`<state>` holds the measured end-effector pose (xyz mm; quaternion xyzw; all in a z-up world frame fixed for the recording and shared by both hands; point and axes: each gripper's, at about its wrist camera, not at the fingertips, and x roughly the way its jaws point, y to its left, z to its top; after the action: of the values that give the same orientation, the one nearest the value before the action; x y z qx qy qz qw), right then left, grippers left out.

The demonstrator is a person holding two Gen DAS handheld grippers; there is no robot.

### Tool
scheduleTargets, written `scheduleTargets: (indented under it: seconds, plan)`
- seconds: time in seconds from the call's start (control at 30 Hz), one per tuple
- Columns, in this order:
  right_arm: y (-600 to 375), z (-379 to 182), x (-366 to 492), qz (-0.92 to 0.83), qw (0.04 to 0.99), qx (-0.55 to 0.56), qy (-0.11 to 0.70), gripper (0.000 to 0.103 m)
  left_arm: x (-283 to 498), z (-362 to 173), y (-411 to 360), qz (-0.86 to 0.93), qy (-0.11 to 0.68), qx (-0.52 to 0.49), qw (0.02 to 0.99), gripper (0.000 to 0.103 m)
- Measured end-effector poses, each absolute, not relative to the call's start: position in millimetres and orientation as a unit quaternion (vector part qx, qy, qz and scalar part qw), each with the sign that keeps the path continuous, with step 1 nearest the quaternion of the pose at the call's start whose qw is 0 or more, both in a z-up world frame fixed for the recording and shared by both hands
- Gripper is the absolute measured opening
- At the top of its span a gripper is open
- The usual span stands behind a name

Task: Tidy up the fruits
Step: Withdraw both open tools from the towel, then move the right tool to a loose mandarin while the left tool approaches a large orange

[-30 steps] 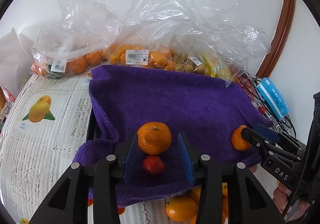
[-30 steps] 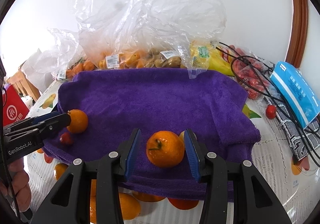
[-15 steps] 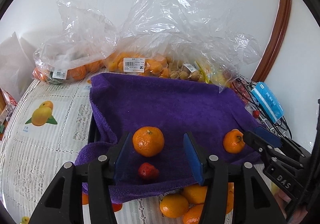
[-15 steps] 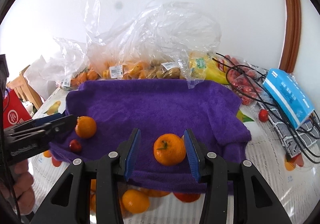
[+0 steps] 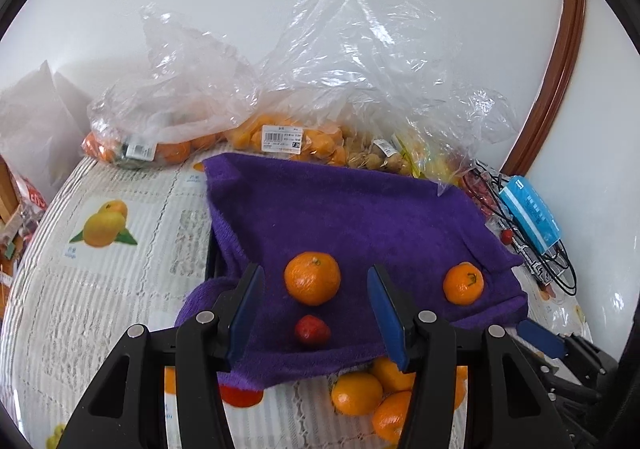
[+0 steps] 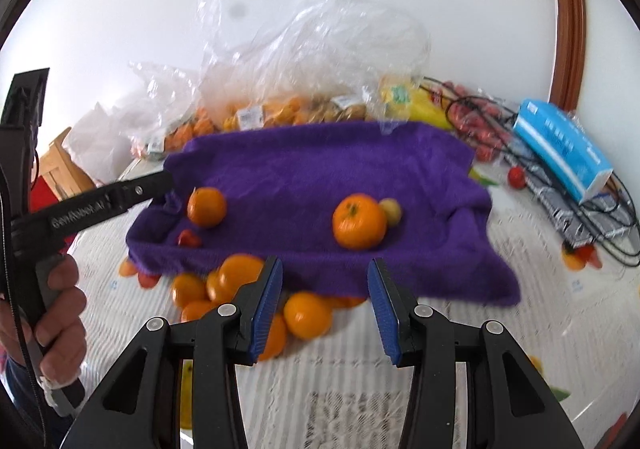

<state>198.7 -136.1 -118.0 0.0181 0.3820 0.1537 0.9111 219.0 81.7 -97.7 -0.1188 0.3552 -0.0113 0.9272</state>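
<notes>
Your left gripper (image 5: 316, 307) has its blue-padded jaws spread wide with nothing between the pads; the left round orange mandarin (image 5: 312, 278) sits on the purple terry towel (image 5: 352, 217) just ahead of them, apart from both pads. It has glossy, dimpled skin and a small stem nub on top. Just nearer to you than it lies a small red strawberry-like fruit (image 5: 312, 331), also on the towel. The right orange mandarin (image 5: 463, 283) rests near the towel's right front edge, showing a green stem mark. In the right wrist view your right gripper (image 6: 325, 303) also holds its jaws spread and empty, hovering above the white patterned tablecloth surface (image 6: 360, 369) in front of the towel. That view is blurred, yet you can make out the right mandarin with a small yellowish round fruit (image 6: 391, 211) touching its far right side. A loose heap of orange mandarins (image 6: 240, 297) lies on the surface at the towel's front edge, partly tucked under it. Behind the towel, crumpled clear plastic bags of fruit (image 5: 288, 129) stand along the wall. A blue rectangular box (image 6: 560, 145) lies on black cables (image 6: 600, 209) at the right.
</notes>
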Motion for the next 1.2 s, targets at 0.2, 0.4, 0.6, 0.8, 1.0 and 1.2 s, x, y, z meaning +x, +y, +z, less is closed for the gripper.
scheduleTargets:
  seconds: [0.2, 0.4, 0.6, 0.8, 1.0, 1.2]
  plan:
    - [-126, -140, 199, 0.166, 0.896, 0.01, 0.411, 0.042, 195, -104, 99, 0.005, 0.362, -0.126, 0.924, 0.051]
    - [-129, -153, 205, 0.161, 0.892, 0.035, 0.422, 0.036, 174, -108, 108, 0.011, 0.367, -0.117, 0.923, 0.051]
    - [-127, -152, 199, 0.166, 0.891, -0.005, 0.422, 0.036, 161, -113, 110, 0.007, 0.376, -0.114, 0.92, 0.051]
    - [-128, -156, 213, 0.181, 0.881, 0.014, 0.436, 0.037, 157, -117, 106, 0.007, 0.383, -0.112, 0.917, 0.051]
    - [-132, -167, 217, 0.176, 0.873, 0.011, 0.456, 0.035, 155, -116, 100, 0.002, 0.381, -0.109, 0.918, 0.051]
    - [-140, -167, 213, 0.159, 0.887, 0.0, 0.433, 0.034, 165, -127, 79, -0.024, 0.4, -0.104, 0.91, 0.051]
